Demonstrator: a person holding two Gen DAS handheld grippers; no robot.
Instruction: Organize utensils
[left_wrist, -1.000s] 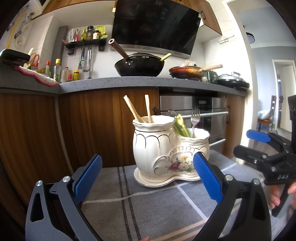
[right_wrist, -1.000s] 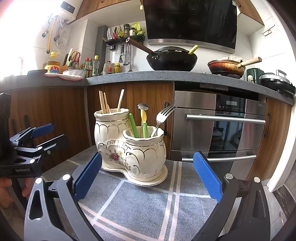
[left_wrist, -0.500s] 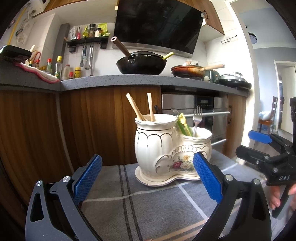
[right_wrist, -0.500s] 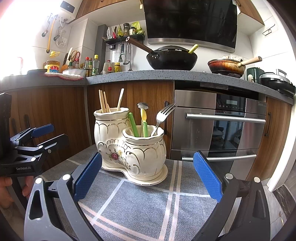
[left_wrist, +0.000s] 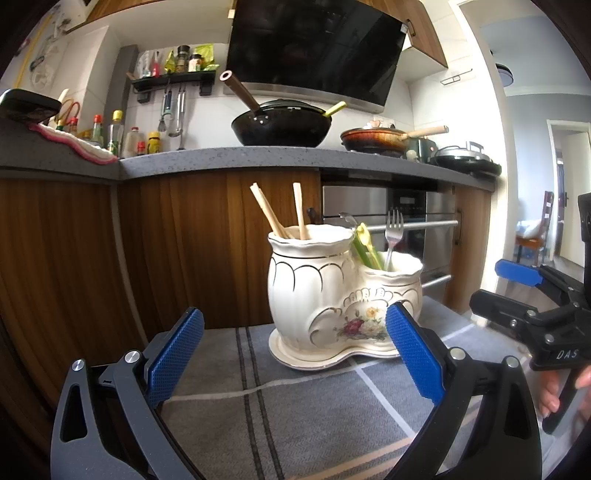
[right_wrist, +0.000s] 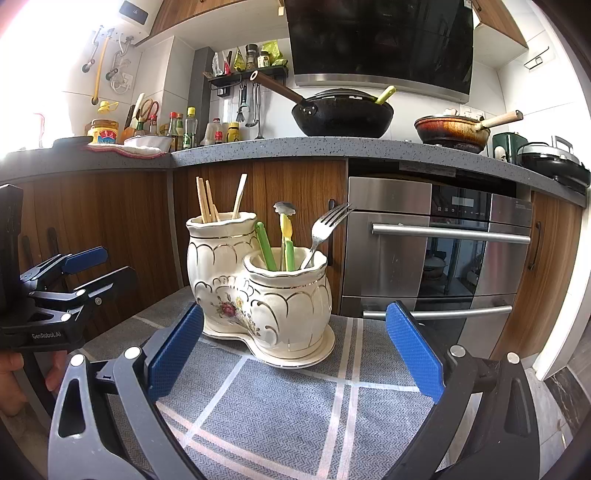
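Observation:
A cream ceramic two-pot utensil holder (left_wrist: 332, 295) (right_wrist: 258, 291) stands on a grey checked cloth (left_wrist: 295, 406) (right_wrist: 280, 410). The taller pot holds wooden chopsticks (left_wrist: 273, 216) (right_wrist: 207, 201). The lower pot holds green and yellow handled utensils (right_wrist: 284, 240) (left_wrist: 365, 247) and a metal fork (right_wrist: 325, 229) (left_wrist: 392, 236). My left gripper (left_wrist: 295, 354) is open and empty, in front of the holder. My right gripper (right_wrist: 291, 350) is open and empty, also short of the holder. Each gripper shows at the edge of the other's view.
Wooden cabinets (right_wrist: 110, 229) and a steel oven (right_wrist: 436, 251) stand behind the cloth. The counter above carries a black wok (right_wrist: 343, 116), a frying pan (right_wrist: 454, 133) and bottles (right_wrist: 184, 129). A doorway (left_wrist: 565, 192) opens at the far right.
The left wrist view has shifted slightly, with the holder drifting right and a little closer. The right gripper has barely moved. Both stay open.

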